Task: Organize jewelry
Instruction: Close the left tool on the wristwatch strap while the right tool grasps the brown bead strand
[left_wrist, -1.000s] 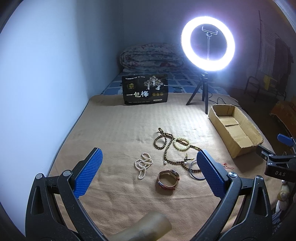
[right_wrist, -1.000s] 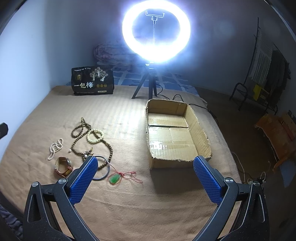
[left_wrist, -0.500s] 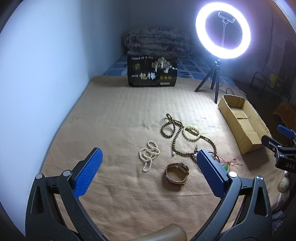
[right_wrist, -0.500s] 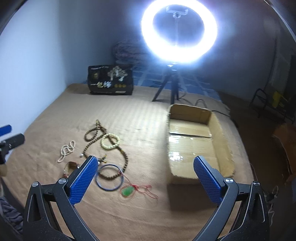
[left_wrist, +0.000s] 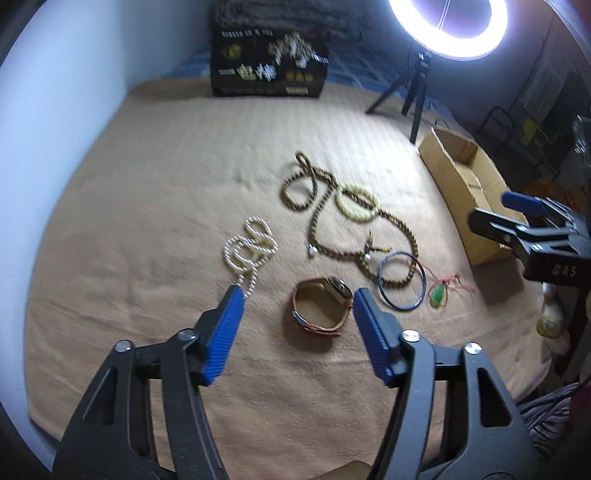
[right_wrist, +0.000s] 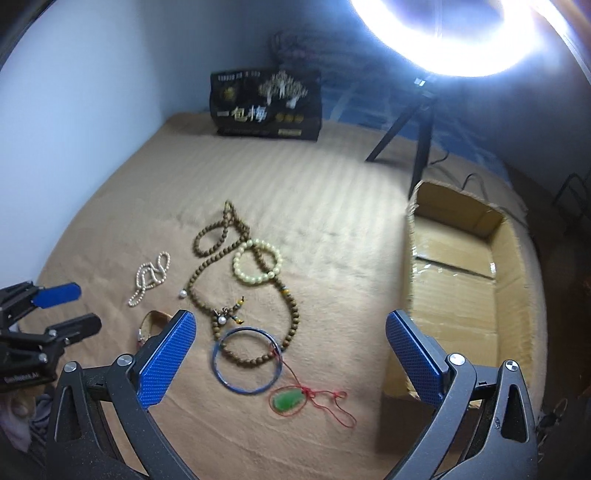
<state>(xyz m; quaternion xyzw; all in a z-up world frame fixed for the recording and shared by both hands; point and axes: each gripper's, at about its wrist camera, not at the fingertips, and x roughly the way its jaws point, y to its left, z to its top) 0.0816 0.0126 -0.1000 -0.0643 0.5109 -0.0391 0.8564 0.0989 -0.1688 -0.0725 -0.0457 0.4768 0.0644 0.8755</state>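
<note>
While two claws hover: six jewelry pieces.

Ring light cut off at twelve o'clock; watch half hidden behind the right gripper's blue fingers.

Around the long brown bead necklace lie a pearl strand left, a yellow bracelet overlapping it, a blue bangle, jade pendant and watch nearer.
</note>
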